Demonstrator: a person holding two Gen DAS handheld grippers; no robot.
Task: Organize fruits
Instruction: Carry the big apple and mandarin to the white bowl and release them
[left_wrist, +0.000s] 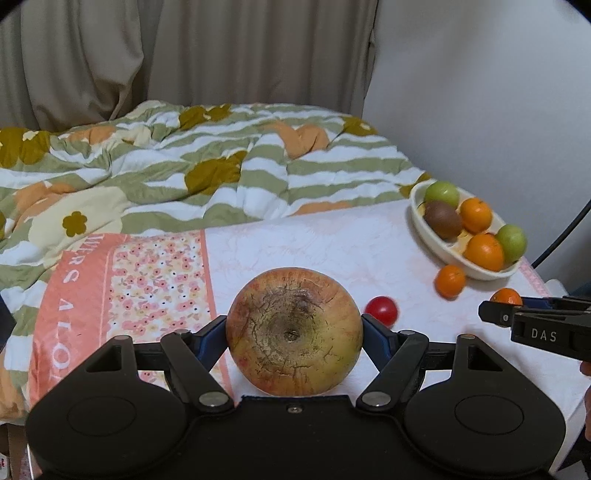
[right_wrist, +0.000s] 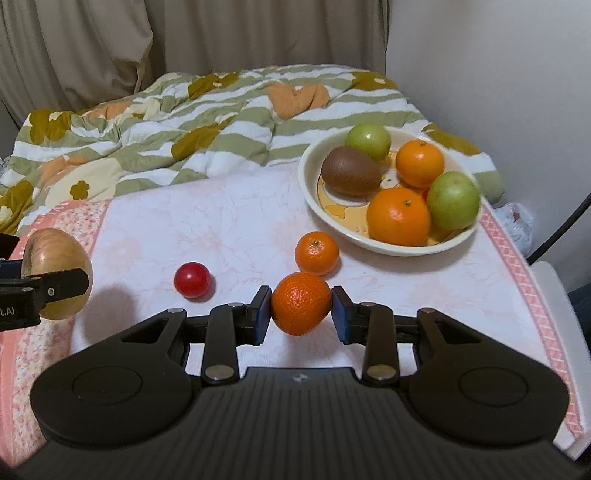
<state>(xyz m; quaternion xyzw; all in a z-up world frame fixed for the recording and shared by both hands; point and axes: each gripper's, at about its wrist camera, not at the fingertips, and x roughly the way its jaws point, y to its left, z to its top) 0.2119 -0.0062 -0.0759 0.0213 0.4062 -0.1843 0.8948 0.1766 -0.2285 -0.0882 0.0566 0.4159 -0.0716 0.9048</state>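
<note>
My left gripper (left_wrist: 294, 325) is shut on a large yellow-red apple (left_wrist: 294, 332), held above the white cloth; the apple also shows at the left edge of the right wrist view (right_wrist: 55, 273). My right gripper (right_wrist: 301, 306) is shut on a small orange mandarin (right_wrist: 301, 302), seen in the left wrist view (left_wrist: 506, 296) too. A cream bowl (right_wrist: 388, 245) at the right holds two green apples, a kiwi (right_wrist: 351, 171) and two oranges. A loose mandarin (right_wrist: 317, 253) and a small red tomato (right_wrist: 192, 280) lie on the cloth in front of the bowl.
The fruit lies on a white and pink floral cloth (right_wrist: 229, 221) on a bed. A rumpled green-striped quilt (right_wrist: 184, 129) lies behind it. Curtains and a white wall stand at the back. The cloth's right edge runs close past the bowl.
</note>
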